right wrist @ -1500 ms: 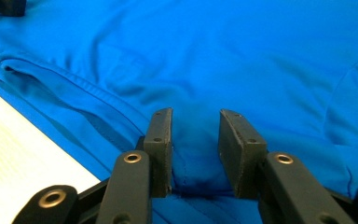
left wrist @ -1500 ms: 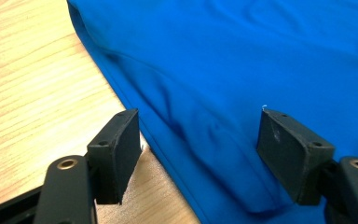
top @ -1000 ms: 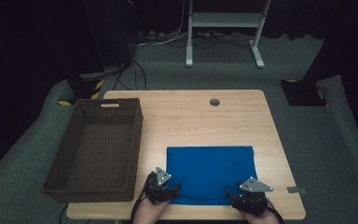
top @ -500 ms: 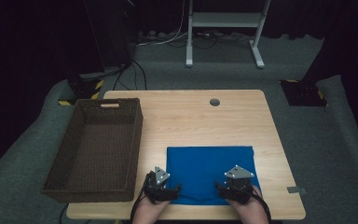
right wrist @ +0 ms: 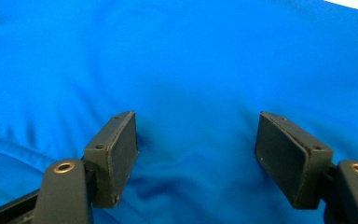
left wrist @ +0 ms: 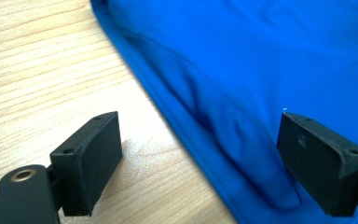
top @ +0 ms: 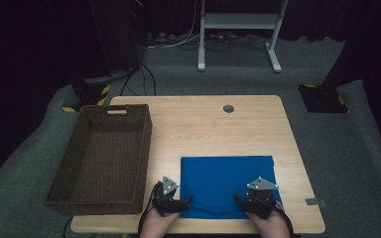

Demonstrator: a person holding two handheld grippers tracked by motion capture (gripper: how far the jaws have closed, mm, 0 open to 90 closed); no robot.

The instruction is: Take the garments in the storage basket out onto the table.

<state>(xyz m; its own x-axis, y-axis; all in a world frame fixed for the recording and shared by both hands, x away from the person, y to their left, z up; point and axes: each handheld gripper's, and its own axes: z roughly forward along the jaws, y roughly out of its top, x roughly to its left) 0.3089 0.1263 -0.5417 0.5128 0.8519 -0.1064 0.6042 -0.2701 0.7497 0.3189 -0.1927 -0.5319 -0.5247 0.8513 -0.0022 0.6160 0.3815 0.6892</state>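
Note:
A folded blue cloth (top: 225, 178) lies flat on the near right part of the wooden table (top: 203, 124). My left gripper (top: 187, 199) rests at the cloth's near left corner. Its jaws have just been opening and now stand open (left wrist: 198, 126), one on bare wood and one over the cloth (left wrist: 261, 56), with the cloth's edge between them. My right gripper (top: 242, 200) sits over the cloth's near right part. Its jaws have also just been opening and stand open (right wrist: 196, 121) above wrinkled cloth (right wrist: 177, 56), not pressing on it.
A dark woven basket (top: 146, 148) fills the table's left side, close to my left gripper. A round grommet (top: 228, 108) sits near the far edge. A small grey tab (top: 316, 202) lies at the near right corner. A white stand (top: 238, 29) is beyond the table.
My right gripper has shifted a little left and forward, from the cloth's near right corner further onto the cloth. The left gripper has stayed in place.

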